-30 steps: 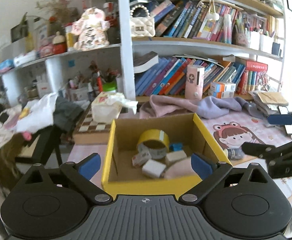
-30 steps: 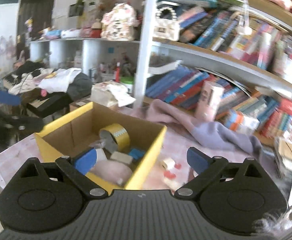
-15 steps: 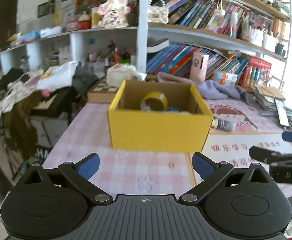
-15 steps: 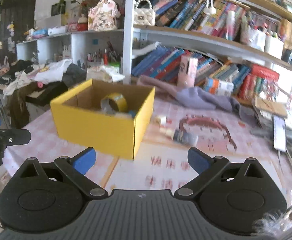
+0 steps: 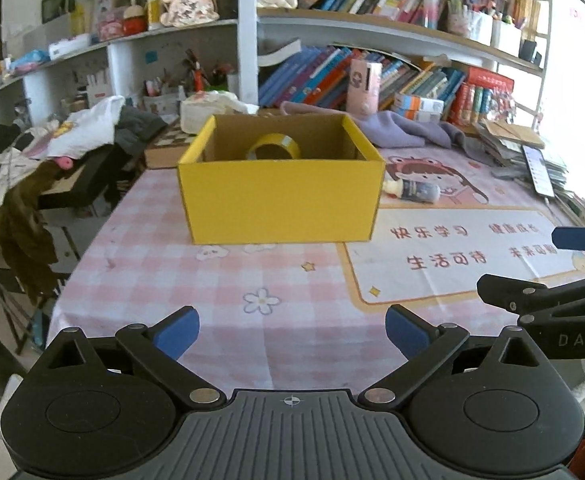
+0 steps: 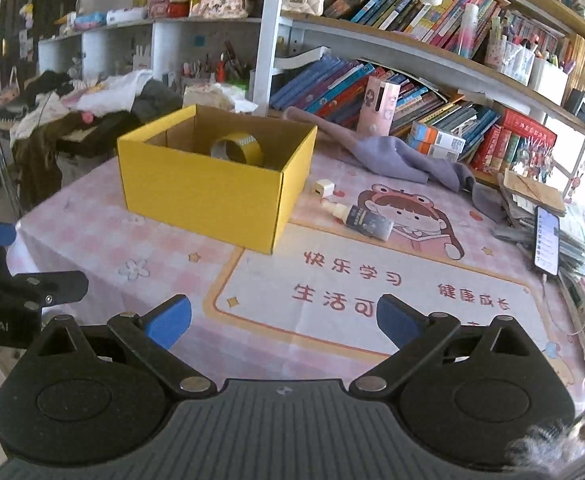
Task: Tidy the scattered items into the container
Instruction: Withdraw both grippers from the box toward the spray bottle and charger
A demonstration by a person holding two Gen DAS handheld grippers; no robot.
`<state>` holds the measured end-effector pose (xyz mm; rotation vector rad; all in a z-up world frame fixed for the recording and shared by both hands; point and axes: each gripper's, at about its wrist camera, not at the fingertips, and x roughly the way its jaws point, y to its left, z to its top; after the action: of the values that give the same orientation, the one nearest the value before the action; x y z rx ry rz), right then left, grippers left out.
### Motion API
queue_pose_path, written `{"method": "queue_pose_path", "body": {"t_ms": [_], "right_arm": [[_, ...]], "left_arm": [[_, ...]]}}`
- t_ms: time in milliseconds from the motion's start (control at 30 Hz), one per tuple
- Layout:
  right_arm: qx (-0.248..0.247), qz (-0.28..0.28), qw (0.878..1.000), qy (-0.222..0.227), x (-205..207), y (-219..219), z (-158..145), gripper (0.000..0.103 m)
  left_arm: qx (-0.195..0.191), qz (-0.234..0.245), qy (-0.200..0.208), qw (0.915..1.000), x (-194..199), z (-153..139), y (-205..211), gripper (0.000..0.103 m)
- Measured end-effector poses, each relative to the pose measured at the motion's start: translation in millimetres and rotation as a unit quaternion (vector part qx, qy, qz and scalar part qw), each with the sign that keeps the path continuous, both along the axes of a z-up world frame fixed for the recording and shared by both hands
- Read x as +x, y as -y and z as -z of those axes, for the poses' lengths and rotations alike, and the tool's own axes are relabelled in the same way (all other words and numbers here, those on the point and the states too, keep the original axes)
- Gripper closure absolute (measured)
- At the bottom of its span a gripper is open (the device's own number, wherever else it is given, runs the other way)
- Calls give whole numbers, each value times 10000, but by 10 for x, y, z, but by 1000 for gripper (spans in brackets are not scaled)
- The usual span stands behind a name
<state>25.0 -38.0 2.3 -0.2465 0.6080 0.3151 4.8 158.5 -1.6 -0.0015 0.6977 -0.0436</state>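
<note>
A yellow cardboard box (image 5: 280, 200) (image 6: 204, 196) stands on the pink checked tablecloth, with a yellow tape roll (image 5: 273, 150) (image 6: 237, 151) showing inside. A small bottle (image 6: 366, 219) (image 5: 414, 191) and a small white cube (image 6: 324, 189) lie on the table right of the box. My left gripper (image 5: 292, 328) is open and empty, well back from the box near the table's front. My right gripper (image 6: 283, 318) is open and empty, over the printed mat. Each gripper shows at the edge of the other's view.
A purple cloth (image 6: 392, 154) lies behind the box. A phone (image 6: 547, 244) and stacked papers sit at the right edge. Bookshelves (image 5: 372, 72) run along the back. A chair with clothes (image 5: 32, 168) stands at the left of the table.
Both grippers have pulled back and down from above the box to near the table's front. Both stay open and empty.
</note>
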Motion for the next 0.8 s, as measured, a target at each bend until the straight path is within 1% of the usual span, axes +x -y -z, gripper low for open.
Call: {"method": "queue_pose_path", "body": {"t_ms": [100,300,600,800], "right_arm": [[-105,102,9999,-33,-13,54,18,3],[-94,392,9992,-61,-14,191,34,3],[-120,548,9984,-62,-5,286,32,3],[-111,702,9974,-125,26,383,45,3]], "left_arm": [[-49,128,-90,9999,18,43,57,2],[-38,370,-99,9993,54,57,163,2],[-66,579,-191,9981,150,83,275,2],[-68,800,-263,9964,212,113,400,2]]}}
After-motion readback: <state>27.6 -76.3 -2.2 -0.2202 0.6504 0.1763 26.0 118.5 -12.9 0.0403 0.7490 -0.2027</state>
